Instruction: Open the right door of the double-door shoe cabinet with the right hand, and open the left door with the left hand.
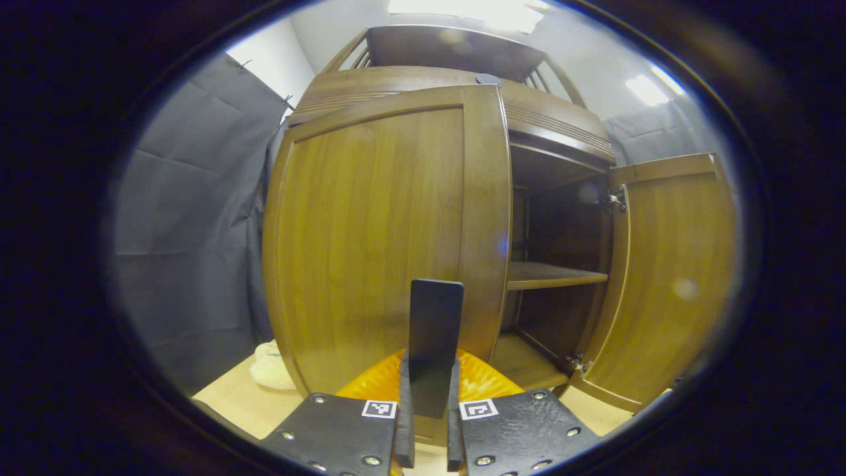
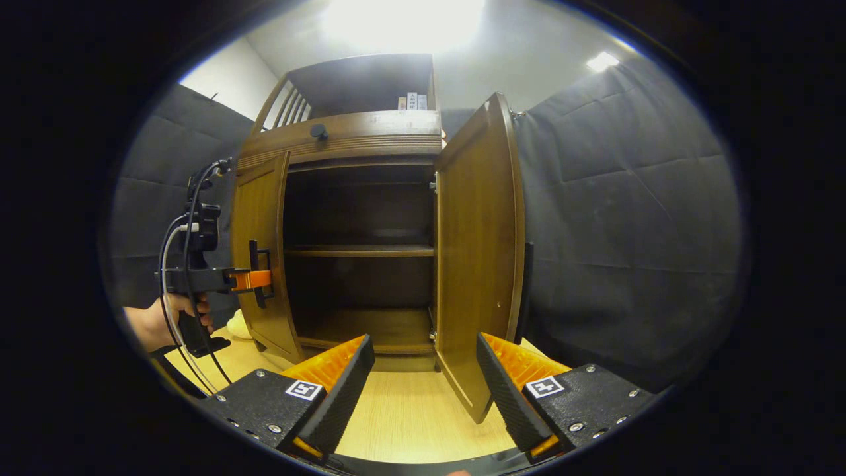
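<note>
My left gripper (image 1: 429, 423) is clamped on the left door's handle (image 1: 435, 337), low in the frame's centre. The left door (image 1: 370, 244) is slightly ajar. My right gripper (image 2: 423, 390) hangs with fingers apart, bottom centre, before the wide-swung right door (image 2: 479, 264) and cabinet (image 2: 360, 139).

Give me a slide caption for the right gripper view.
Right gripper open before the swung-out right door; left gripper clamps the left door's handle.

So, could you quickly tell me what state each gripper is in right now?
Left gripper: shut on the left door's handle.
Right gripper: open, holding nothing, in front of the opened right door.
</note>
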Tool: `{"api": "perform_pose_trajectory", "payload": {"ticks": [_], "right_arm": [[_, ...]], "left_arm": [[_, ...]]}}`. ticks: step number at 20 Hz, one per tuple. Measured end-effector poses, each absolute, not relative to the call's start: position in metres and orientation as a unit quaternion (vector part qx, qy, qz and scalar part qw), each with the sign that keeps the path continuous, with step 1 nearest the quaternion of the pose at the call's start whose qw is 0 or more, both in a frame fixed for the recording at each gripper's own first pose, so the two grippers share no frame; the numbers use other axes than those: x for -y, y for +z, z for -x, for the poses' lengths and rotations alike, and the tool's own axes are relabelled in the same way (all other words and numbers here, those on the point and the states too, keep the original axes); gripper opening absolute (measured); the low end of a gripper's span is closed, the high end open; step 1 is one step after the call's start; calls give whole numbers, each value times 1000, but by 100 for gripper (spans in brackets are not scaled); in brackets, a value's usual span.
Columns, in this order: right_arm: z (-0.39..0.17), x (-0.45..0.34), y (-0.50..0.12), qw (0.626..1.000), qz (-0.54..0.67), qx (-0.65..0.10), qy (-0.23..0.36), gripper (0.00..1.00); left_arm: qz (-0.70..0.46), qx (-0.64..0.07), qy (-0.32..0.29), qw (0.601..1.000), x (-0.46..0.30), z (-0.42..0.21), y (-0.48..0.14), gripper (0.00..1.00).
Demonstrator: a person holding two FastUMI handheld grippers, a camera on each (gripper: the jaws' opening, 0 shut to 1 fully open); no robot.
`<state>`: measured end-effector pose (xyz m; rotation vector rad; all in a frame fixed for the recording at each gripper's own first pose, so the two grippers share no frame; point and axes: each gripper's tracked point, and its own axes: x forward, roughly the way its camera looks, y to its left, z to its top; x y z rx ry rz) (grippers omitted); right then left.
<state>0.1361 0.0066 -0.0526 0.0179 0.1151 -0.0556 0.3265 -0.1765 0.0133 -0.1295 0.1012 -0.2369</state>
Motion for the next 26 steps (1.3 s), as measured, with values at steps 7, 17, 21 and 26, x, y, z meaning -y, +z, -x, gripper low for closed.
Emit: {"api": "perform_pose_trajectory", "payload": {"ticks": [7, 17, 21, 26], "right_arm": [[-127, -32, -44, 999, -6, -49, -4, 96], [-109, -71, -44, 998, -1, -51, 25, 96], [-104, -88, -41, 998, -5, -46, 42, 96], [-99, -105, -38, 998, -3, -42, 56, 96]], "left_arm": [[68, -51, -112, 990, 177, -327, 10, 14], [74, -46, -97, 991, 173, -329, 14, 14], [69, -42, -86, 993, 172, -328, 12, 14], [62, -39, -67, 995, 173, -329, 7, 13]]}}
